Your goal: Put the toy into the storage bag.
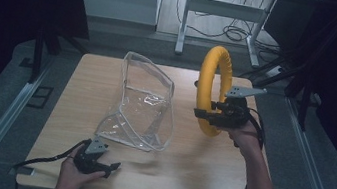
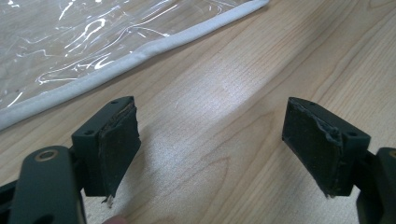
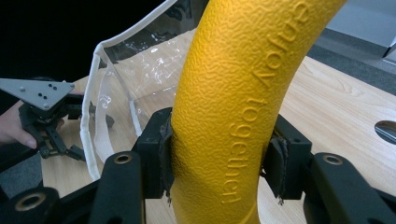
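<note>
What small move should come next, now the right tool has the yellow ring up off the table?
Probably bring the left tool forward to the bag's white edge and grip it. Its jaws are open over bare table, just short of that edge, while the right tool is clamped on the yellow ring beside the clear bag, which stands unheld.

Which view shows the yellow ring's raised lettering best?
The right gripper view: the yellow ring sits close between the right claw and its embossed words read clearly. The high view shows the whole ring upright but too small to read.
</note>
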`<state>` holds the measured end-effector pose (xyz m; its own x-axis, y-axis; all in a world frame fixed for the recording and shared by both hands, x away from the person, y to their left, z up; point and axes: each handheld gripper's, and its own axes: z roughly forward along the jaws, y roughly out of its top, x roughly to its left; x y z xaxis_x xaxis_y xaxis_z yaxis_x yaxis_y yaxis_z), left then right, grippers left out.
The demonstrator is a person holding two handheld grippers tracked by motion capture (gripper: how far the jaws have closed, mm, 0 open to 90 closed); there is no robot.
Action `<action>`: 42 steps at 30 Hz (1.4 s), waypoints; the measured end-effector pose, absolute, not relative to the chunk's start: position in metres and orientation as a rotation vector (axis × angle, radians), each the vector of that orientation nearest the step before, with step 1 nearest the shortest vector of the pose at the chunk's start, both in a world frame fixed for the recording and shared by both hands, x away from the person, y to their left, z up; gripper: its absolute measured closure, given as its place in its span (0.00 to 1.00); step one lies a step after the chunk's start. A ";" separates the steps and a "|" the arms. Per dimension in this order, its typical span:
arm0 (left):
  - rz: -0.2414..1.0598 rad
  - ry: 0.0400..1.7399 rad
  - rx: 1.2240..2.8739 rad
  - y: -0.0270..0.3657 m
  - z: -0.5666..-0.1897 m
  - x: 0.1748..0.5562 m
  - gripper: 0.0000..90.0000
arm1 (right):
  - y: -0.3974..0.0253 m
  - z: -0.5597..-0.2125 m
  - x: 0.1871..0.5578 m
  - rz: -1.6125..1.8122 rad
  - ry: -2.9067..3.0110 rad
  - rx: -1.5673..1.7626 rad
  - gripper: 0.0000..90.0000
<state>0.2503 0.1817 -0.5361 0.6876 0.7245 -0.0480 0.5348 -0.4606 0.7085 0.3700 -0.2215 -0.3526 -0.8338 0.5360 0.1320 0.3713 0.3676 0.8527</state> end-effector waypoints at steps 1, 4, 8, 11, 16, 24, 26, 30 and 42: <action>0.338 0.961 2.173 0.182 -0.536 0.250 0.21 | -0.221 -0.352 0.370 1.466 2.454 0.821 0.55; 0.337 0.961 2.173 0.181 -0.536 0.250 0.21 | -0.220 -0.351 0.369 1.475 2.447 0.821 0.55; 0.337 0.961 2.173 0.182 -0.536 0.250 0.21 | -0.219 -0.349 0.368 1.481 2.442 0.809 0.55; 0.338 0.959 2.178 0.182 -0.536 0.250 0.21 | -0.218 -0.348 0.366 1.490 2.440 0.799 0.55; 0.337 0.961 2.177 0.182 -0.536 0.250 0.21 | -0.216 -0.346 0.364 1.506 2.430 0.789 0.55; 0.337 0.961 2.177 0.182 -0.536 0.250 0.21 | -0.214 -0.342 0.362 1.533 2.414 0.773 0.55; 0.337 0.960 2.178 0.182 -0.536 0.250 0.21 | -0.214 -0.341 0.361 1.536 2.413 0.771 0.55; 0.337 0.960 2.178 0.182 -0.536 0.250 0.21 | -0.211 -0.339 0.360 1.543 2.411 0.758 0.55; 0.337 0.960 2.179 0.182 -0.536 0.250 0.21 | -0.203 -0.331 0.354 1.575 2.390 0.715 0.55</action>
